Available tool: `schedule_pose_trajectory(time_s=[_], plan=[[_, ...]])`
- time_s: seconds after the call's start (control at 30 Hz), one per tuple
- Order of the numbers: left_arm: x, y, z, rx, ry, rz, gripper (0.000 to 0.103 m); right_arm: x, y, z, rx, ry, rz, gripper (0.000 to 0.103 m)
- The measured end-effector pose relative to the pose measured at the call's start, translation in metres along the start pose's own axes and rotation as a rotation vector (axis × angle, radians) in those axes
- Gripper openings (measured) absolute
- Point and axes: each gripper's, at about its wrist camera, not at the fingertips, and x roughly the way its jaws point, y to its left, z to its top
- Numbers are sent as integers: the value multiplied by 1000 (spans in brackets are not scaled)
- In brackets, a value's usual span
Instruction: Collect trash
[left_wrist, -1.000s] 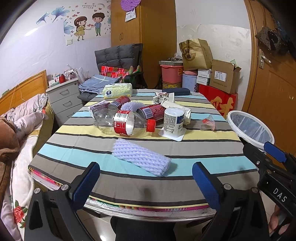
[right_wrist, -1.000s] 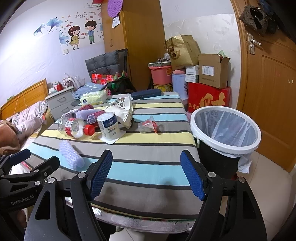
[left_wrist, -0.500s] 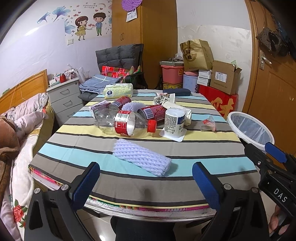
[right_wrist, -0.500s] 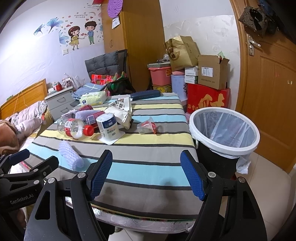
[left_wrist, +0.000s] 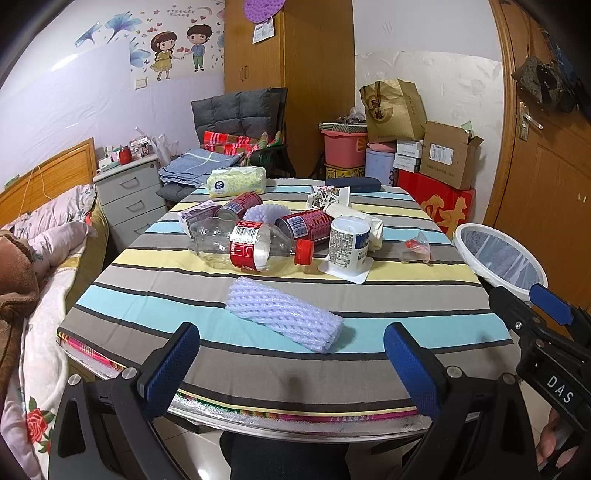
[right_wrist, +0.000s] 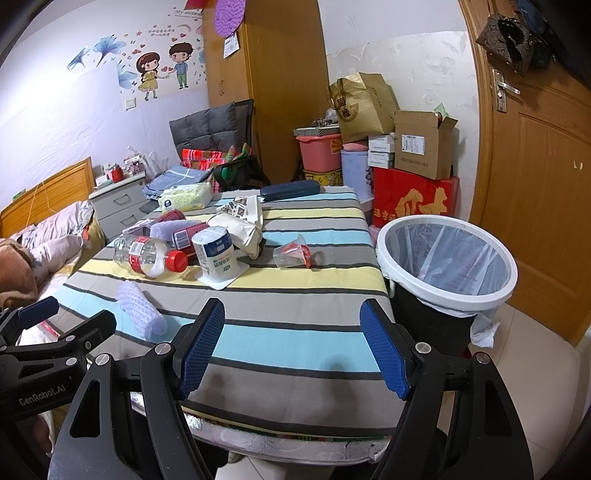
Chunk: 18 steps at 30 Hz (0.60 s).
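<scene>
- Both of my hand-held grippers are spread wide with nothing in them: left hand-held gripper (left_wrist: 291, 354) and right hand-held gripper (right_wrist: 293, 347) hover at the near edge of the bench (left_wrist: 369, 295).
- Looks like I'm at the very start, nothing picked yet.
- Closest trash is the white foam net sleeve (left_wrist: 282, 314), lying just beyond my left one and slightly left of its middle.
- Next move I'd guess: reach forward, pinch it gently since it squishes.
- Farther off: plastic bottle (left_wrist: 251, 247), yogurt cup (left_wrist: 349, 245), cans.
- Trash bin (right_wrist: 447, 258) stands right of the bench.
</scene>
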Motion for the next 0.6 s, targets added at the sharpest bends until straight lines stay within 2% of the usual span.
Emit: schedule_pose_trajectory(time_s=[0.3, 0.6], plan=[[5, 6, 3, -13, 14, 0, 101, 3, 0, 1, -6, 6, 8, 77], [43, 34, 22, -44, 51, 1, 101, 37, 0, 18, -24, 36, 32, 77]])
